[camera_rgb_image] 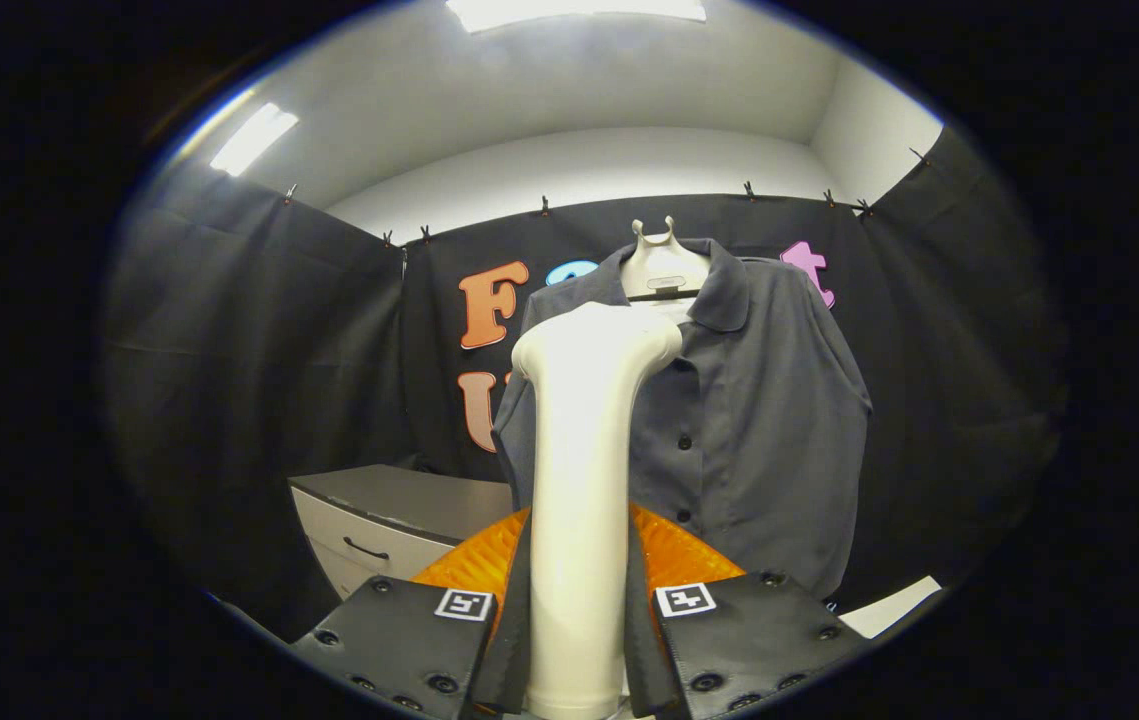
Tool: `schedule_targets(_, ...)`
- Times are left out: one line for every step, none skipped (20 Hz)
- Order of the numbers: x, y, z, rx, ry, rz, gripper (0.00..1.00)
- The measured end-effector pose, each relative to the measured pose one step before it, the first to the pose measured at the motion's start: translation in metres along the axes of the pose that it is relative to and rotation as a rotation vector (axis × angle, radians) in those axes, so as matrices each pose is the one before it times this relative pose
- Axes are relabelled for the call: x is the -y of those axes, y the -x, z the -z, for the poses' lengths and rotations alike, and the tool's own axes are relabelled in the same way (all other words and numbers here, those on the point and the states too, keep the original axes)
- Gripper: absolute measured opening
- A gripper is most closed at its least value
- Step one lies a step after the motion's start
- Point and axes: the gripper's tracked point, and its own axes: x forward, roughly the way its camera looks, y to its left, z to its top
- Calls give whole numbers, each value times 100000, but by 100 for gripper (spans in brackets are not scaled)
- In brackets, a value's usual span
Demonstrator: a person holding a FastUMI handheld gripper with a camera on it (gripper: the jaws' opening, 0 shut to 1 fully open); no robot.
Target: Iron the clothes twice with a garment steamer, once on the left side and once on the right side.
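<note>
Between your gripper's point(577, 610) two fingers stands the garment steamer point(581, 480), upright, its pale handle clamped from both sides so the jaws are closed on it. Its head bends over to the right at the top and reaches the chest of the grey button-up shirt point(749, 420), just under the collar; you cannot tell whether the head actually touches the cloth, because the steamer's own body covers the spot. The shirt hangs beyond the fingers on a pale mannequin-style hanger point(664, 265), whose neck shows inside the open collar. The steamer hides the shirt's left front and part of the button placket; the hem drops behind your fingers. The base of the steamer is cut off below the jaws. To the left, lower down, sits a grey cabinet point(384, 520) with a dark drawer handle, partly behind the gripper. Black cloth walls close the booth behind everything.
</note>
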Motion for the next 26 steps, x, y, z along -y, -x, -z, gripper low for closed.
schedule_targets(186,-529,212,-337,-373,-281,45)
schedule_targets(116,-538,185,-343,-245,-418,45)
schedule_targets(122,-686,268,-315,-22,-418,45)
schedule_targets(116,-637,191,-465,172,-554,45)
schedule_targets(109,-665,255,-344,105,-474,45)
schedule_targets(143,-647,229,-152,176,-22,45)
schedule_targets(250,-724,249,-113,297,299,45)
schedule_targets(101,-739,449,-502,79,-112,45)
schedule_targets(-101,-695,460,-669,-412,-454,45)
schedule_targets(-32,-678,406,-467,-367,-329,45)
schedule_targets(26,-788,497,-916,131,-68,45)
schedule_targets(111,-879,435,-750,134,156,45)
schedule_targets(91,-763,273,-52,-187,456,45)
schedule_targets(174,-669,134,52,43,642,45)
schedule_targets(156,-676,166,-75,310,509,45)
schedule_targets(151,-503,169,-182,-150,751,45)
schedule_targets(98,-541,147,-420,-586,581,45)
schedule_targets(-46,-359,41,-172,-620,308,45)
schedule_targets(-27,-310,-36,398,-685,162,45)
schedule_targets(-81,-144,15,351,-311,-55,45)
schedule_targets(-47,-214,82,214,-195,-201,45)
schedule_targets(-41,84,70,50,-615,-838,45)
schedule_targets(-165,-175,53,210,-1078,-639,45)
schedule_targets(270,-373,27,-42,-503,621,45)
schedule_targets(444,-210,142,-315,73,1612,45)
schedule_targets(416,-170,69,-321,-178,1130,45)
